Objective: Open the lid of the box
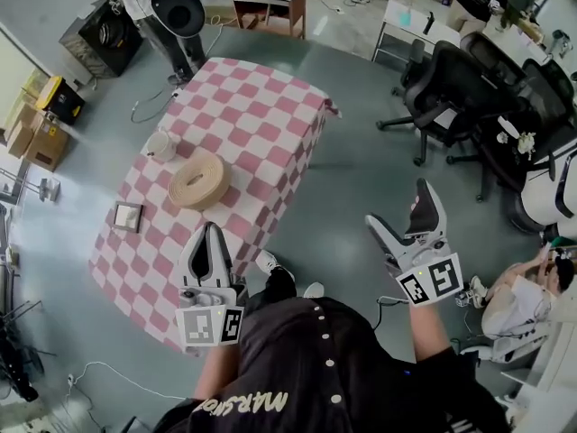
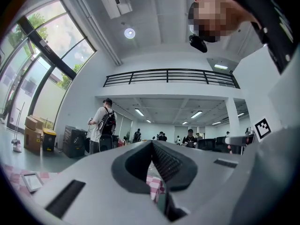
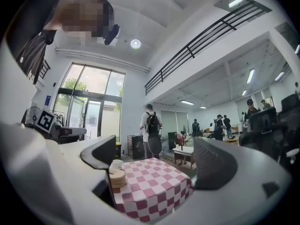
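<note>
The big table (image 1: 261, 124) has a pink and white checked cloth. The round tan box (image 1: 199, 180) sits near its middle with the lid on. It looks light and stiff, so I would pinch the lid by its rim. The left gripper (image 1: 211, 233) hangs over the near edge, jaws pressed together on nothing. The right gripper (image 1: 399, 205) is off the table, jaws spread wide.

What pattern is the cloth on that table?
Pink-and-white checks; the tablecloth shows best in the head view.
</note>
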`<move>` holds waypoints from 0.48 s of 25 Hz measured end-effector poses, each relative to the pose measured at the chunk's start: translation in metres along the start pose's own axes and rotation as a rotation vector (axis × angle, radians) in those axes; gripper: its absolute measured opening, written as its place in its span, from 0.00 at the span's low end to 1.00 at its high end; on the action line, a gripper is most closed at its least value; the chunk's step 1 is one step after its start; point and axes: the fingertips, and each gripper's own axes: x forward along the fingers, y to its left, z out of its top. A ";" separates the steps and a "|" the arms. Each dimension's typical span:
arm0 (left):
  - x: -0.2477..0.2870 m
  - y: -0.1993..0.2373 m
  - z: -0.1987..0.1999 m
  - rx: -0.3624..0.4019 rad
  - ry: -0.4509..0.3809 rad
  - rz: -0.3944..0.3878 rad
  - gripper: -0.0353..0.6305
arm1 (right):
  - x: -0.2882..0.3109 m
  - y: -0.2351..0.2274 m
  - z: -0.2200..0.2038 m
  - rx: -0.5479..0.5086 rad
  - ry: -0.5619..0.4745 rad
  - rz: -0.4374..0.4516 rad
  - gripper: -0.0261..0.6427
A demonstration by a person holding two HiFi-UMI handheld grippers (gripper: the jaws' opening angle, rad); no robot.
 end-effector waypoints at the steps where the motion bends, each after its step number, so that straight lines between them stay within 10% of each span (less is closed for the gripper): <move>1: 0.002 0.007 0.002 0.002 -0.004 0.013 0.07 | 0.009 0.002 0.000 -0.003 0.000 0.010 0.79; 12: 0.019 0.075 0.010 0.004 -0.036 0.131 0.07 | 0.095 0.025 -0.008 -0.012 0.020 0.111 0.79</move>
